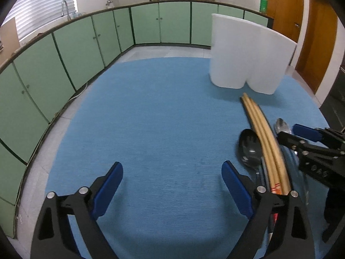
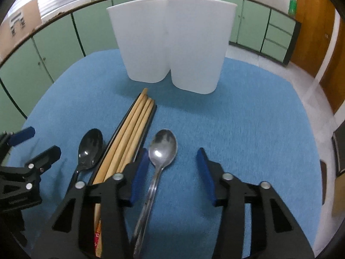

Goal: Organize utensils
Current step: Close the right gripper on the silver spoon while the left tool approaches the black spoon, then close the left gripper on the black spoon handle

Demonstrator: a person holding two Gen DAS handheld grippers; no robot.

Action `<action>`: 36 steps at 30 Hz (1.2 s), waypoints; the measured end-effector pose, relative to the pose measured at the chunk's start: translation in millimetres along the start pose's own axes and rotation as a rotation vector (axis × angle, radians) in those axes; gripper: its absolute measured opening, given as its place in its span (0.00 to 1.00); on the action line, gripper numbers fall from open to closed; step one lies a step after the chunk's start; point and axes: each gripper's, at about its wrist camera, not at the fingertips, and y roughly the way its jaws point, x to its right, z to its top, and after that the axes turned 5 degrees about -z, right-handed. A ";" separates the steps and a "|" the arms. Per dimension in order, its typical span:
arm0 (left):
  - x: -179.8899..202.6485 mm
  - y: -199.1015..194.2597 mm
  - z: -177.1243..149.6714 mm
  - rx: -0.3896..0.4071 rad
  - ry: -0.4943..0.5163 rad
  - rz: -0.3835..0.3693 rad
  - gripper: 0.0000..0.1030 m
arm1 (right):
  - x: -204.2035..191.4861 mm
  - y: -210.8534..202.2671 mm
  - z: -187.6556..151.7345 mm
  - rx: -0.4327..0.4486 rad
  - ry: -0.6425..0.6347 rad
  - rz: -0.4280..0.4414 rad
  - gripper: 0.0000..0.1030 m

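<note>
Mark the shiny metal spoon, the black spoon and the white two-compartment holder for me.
Shiny metal spoon (image 2: 163, 145): right wrist view, on its bowl.
Black spoon (image 2: 90, 149): right wrist view, on its bowl.
White two-compartment holder (image 2: 196, 43): right wrist view, on the right compartment's front wall.

Both wrist views look forward and down, low over the blue mat (image 1: 163, 116), toward the green cabinets (image 1: 71, 49). The right view sits close behind the steel spoon (image 2: 160, 157); both share the white holder (image 2: 172, 43) and chopsticks (image 1: 265, 138).
</note>
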 end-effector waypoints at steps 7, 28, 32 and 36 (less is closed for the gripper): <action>25.5 -6.3 -3.1 -0.010 0.045 -0.091 0.88 | 12.7 -4.7 -6.9 0.003 0.025 -0.020 0.26; 20.0 11.0 2.0 -0.040 0.083 -0.041 0.91 | 31.9 -19.6 -17.3 -0.006 0.105 -0.013 0.54; 26.2 7.0 8.6 -0.030 0.079 -0.089 0.91 | 40.0 -15.6 -12.7 -0.022 0.162 -0.006 0.54; 33.7 12.4 19.0 -0.028 0.080 -0.099 0.91 | 39.1 -10.0 -7.7 -0.035 0.175 0.001 0.53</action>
